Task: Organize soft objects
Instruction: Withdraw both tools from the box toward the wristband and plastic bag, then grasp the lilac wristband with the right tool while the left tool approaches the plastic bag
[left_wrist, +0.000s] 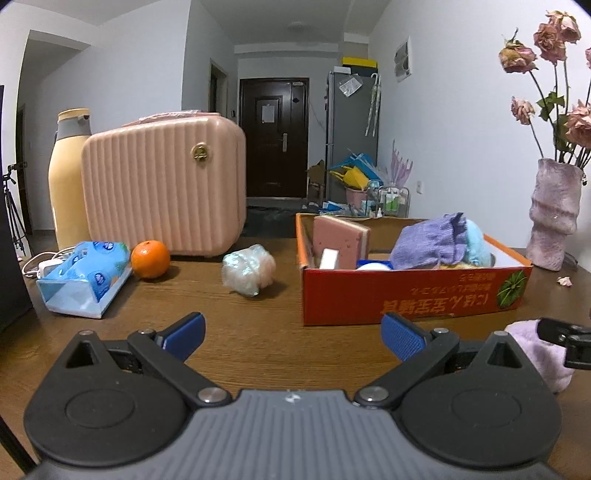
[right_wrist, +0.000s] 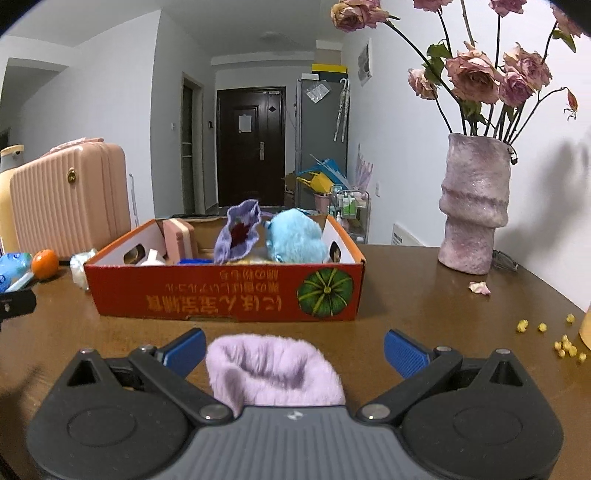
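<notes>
Lower centre of the right wrist view: right gripper (right_wrist: 293, 349) spread wide around a fluffy lilac knitted piece (right_wrist: 275, 369), blue pads clear of the pile on both sides, nothing pinched yet. Positioned so, by the look of it, for a straight squeeze on a thing that will flatten rather than slip.

Mid-frame just beyond: shallow red cardboard box with a printed green pumpkin (right_wrist: 229, 291), open top toward the camera, already loaded with a purple crinkled cloth (right_wrist: 240, 234), a pale blue plush toy (right_wrist: 297, 236) and a pink sponge block (right_wrist: 179, 236). Evidently the collecting place, hence the short lift left for the lilac piece.

Lower centre of the left wrist view: left gripper (left_wrist: 293, 334) likewise splayed and empty, low over the brown wooden table (left_wrist: 258, 332), aimed toward a crumpled whitish plastic-wrapped bundle (left_wrist: 249, 269) lying loose at mid-frame, left of the box. Probably the next candidate.

Left of frame, outside the box: round orange fruit (left_wrist: 150, 258), blue-patterned tissue pack (left_wrist: 86, 275), ribbed pink hard case (left_wrist: 162, 188). Right edge: mottled lilac vase of dried roses (left_wrist: 552, 214), best left unbumped.
</notes>
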